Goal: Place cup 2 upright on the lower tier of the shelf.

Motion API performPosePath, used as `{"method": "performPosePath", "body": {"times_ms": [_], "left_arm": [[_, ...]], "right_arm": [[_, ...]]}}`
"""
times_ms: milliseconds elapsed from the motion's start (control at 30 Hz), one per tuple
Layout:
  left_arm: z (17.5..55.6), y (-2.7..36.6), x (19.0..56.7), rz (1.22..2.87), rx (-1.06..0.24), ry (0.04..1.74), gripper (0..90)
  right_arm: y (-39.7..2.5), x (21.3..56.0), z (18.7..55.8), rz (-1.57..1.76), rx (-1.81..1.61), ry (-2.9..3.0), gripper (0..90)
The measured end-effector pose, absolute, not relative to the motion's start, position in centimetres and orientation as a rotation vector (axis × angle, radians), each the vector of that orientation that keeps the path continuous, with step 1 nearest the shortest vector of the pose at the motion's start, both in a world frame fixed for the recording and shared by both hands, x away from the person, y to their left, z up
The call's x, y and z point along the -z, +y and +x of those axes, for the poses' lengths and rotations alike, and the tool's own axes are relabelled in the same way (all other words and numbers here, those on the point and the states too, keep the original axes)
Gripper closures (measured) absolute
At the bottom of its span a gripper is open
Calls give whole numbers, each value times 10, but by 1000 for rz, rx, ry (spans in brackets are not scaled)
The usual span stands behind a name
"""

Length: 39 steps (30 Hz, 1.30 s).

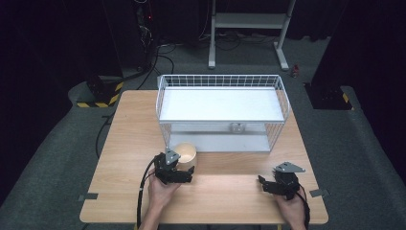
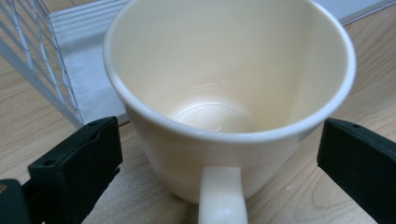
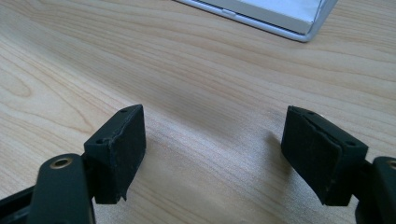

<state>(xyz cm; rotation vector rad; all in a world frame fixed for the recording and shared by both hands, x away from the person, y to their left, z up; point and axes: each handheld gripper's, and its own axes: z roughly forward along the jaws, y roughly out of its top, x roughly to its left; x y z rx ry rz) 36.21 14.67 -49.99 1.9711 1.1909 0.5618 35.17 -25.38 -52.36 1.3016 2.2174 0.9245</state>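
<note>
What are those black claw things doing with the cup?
A person holds a black tool in each hand at a wooden table. The left tool is open, its jaws on either side of an empty cream ceramic mug standing upright beside a white wire shelf rack, not yet squeezing it. The right tool is open too, low over bare wood.

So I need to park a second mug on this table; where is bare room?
Bare wood lies left of the rack, right of it in a narrower strip, and between the left tool and right tool. It is crowded at the rack's front left corner, where the mug stands.
</note>
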Motion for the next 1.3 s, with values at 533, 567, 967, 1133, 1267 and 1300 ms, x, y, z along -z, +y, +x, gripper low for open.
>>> {"method": "performPosePath", "body": {"times_ms": [533,567,967,1133,1267,1300], "left_arm": [[368,141,504,1927,-609,1175,85],[368,140,504,1933,-616,1173,85],[366,139,504,1941,-641,1150,91],[365,138,503,1941,-648,1145,91],[365,136,503,1938,-626,1137,92],[365,134,503,1932,-626,1141,92]], "right_arm": [[-254,524,352,1303,-925,2217,223],[-254,524,352,1303,-925,2217,223],[-254,524,352,1302,-925,2216,223],[-254,524,352,1303,-925,2216,223],[-254,524,352,1303,-925,2216,223],[-254,524,352,1302,-925,2216,223]]}}
